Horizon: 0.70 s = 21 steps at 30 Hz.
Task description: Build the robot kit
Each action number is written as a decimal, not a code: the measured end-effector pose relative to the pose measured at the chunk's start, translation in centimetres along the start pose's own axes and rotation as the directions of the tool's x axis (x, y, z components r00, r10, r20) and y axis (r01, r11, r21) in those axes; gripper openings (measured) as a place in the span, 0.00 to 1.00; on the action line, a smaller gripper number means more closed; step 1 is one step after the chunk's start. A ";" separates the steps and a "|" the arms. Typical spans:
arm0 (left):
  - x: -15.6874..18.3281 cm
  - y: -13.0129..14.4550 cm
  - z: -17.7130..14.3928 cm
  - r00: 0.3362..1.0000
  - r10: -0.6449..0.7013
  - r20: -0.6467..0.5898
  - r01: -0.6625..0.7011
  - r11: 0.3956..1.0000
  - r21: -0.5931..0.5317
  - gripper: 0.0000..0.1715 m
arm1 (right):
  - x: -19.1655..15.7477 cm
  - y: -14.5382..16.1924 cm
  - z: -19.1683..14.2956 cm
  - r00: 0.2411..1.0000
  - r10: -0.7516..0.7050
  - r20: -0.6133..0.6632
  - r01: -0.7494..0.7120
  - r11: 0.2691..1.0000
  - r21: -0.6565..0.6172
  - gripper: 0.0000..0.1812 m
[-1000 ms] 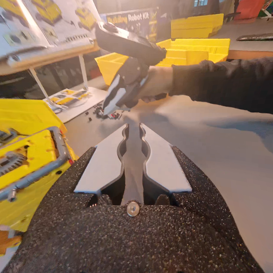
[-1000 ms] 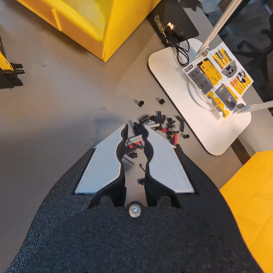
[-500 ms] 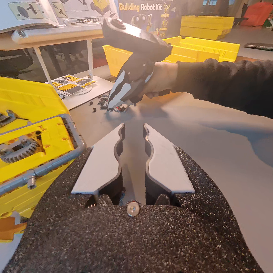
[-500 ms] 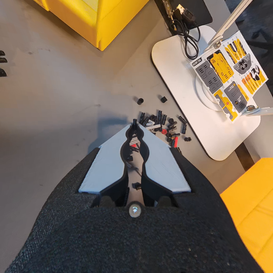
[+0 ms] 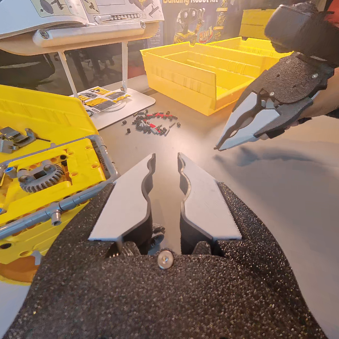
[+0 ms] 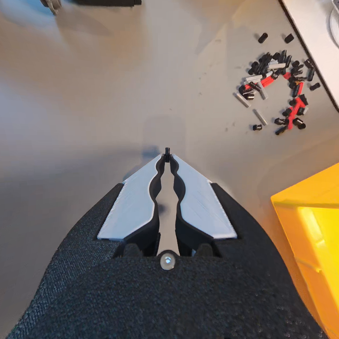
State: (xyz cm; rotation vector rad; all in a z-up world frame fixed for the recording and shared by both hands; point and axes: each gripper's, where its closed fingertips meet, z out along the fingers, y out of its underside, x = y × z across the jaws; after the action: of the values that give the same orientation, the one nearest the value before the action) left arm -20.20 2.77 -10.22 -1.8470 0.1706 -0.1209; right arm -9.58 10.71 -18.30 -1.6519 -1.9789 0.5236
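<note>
Bin point(image 5: 185, 80) lies apart; right tongs point(image 6: 167, 156) pinch pin point(image 6: 167, 151).

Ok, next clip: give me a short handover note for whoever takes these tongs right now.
Right tongs: shut on a small black pin, held at the very tips, above bare grey table, apart from the pile of black, grey and red pins.
Left tongs: open, empty, hovering beside the yellow geared assembly.
Yellow divided bin stands behind the pile.
Done: one pin is picked up.
Left: the pin is not yet set anywhere; the other pins lie loose on the table.
</note>
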 end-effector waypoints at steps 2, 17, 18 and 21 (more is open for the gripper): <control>0.0 0.2 0.1 1.000 0.011 0.007 -0.011 1.000 -0.010 0.12 | 0.1 0.6 0.3 1.000 0.009 -0.009 -0.009 1.000 -0.005 0.06; 0.5 0.8 0.5 0.996 0.085 0.029 -0.084 0.995 -0.050 0.12 | 9.4 -10.5 1.5 0.969 0.219 -0.113 -0.168 0.923 0.347 0.12; 0.5 0.8 0.5 0.996 0.081 0.029 -0.080 0.996 -0.046 0.12 | 10.0 -10.8 2.8 0.971 0.211 -0.117 -0.165 0.934 0.316 0.11; 0.4 0.6 0.3 0.997 0.072 0.028 -0.071 0.997 -0.036 0.12 | 11.2 -10.9 6.3 0.976 0.192 -0.105 -0.165 0.962 0.219 0.09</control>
State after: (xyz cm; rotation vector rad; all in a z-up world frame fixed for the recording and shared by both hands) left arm -19.79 2.84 -10.93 -1.8741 0.2193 -0.0408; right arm -23.46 19.81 -15.40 -1.6944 -1.6340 0.6541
